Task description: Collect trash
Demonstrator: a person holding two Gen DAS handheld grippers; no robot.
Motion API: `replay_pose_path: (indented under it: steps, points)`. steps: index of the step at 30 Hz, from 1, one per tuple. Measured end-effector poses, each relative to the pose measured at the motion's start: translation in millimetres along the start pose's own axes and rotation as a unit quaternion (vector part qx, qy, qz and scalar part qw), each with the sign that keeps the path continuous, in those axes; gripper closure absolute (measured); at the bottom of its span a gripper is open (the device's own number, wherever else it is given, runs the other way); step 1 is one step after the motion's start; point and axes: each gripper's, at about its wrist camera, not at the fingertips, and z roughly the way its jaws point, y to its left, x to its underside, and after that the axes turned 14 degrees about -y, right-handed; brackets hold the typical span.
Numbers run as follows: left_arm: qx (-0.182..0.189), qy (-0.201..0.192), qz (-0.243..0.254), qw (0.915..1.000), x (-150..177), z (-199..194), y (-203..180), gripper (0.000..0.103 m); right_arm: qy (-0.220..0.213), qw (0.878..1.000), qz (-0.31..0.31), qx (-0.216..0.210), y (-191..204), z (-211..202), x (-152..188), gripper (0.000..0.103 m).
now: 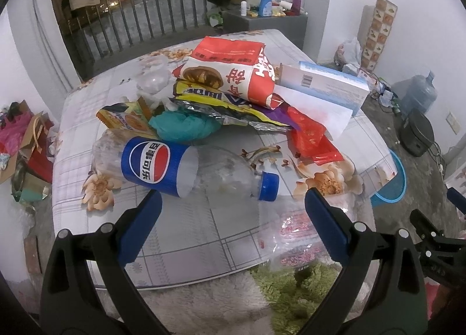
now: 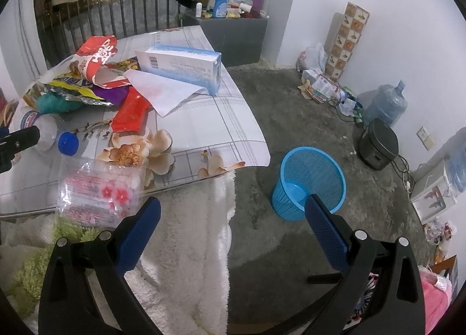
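Floral table (image 1: 204, 236) at centre, heaped with trash from ten to two o'clock. Blue basket (image 2: 310, 182) on floor at four o'clock. Pepsi bottle (image 1: 163, 166) lying sideways, cap toward three o'clock. Left gripper (image 1: 233, 203) spread wide, empty; right gripper (image 2: 233, 206) likewise wide, empty.

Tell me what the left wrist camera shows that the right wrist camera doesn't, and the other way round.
Only the left wrist view shows the cola bottle's whole blue label and the clutter on the floor at the table's left. Only the right wrist view shows the whole blue bin on the floor, with nothing visible in it, and the white appliance by the wall. Both show the trash pile: the red snack bag, white box and clear wrapper. Both grippers are open.
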Motion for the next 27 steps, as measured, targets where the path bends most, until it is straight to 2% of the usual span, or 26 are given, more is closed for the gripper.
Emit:
replay_pose_path:
  steps: [27]
  points:
    - [-0.009, 0.004, -0.005, 0.9999, 3.6, 2.2, 3.0, 0.009, -0.004, 1.0, 0.0, -0.01, 2.9, 4.7, -1.4, 0.006]
